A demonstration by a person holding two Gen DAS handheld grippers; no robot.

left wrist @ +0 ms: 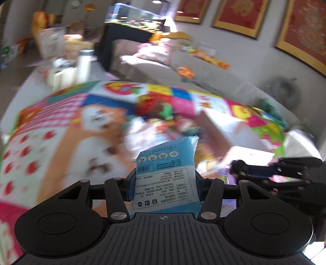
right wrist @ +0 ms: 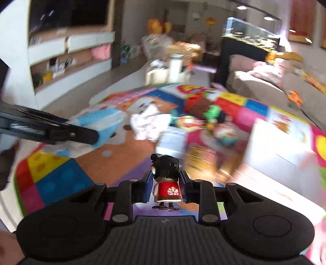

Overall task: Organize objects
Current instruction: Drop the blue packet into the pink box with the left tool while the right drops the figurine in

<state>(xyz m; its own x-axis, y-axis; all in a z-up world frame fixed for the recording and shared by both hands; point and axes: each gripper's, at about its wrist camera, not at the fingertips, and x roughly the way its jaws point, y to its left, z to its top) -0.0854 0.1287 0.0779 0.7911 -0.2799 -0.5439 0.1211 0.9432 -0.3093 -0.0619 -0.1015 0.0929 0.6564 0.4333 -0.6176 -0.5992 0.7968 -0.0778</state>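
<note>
Gripped tissue pack (left wrist: 166,175) lengthwise forward

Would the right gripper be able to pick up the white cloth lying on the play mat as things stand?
Probably not yet. The right gripper is shut on the small figurine, so its jaws are occupied. The white cloth lies uncovered on the play mat ahead; the approach looks free once the figurine is put down.

Home living room, colourful play mat (left wrist: 61,122) on floor, grey sofa (left wrist: 203,69) at 1 o'clock, framed red wall art (left wrist: 240,16), shelving (right wrist: 67,53) at 10 o'clock
</note>
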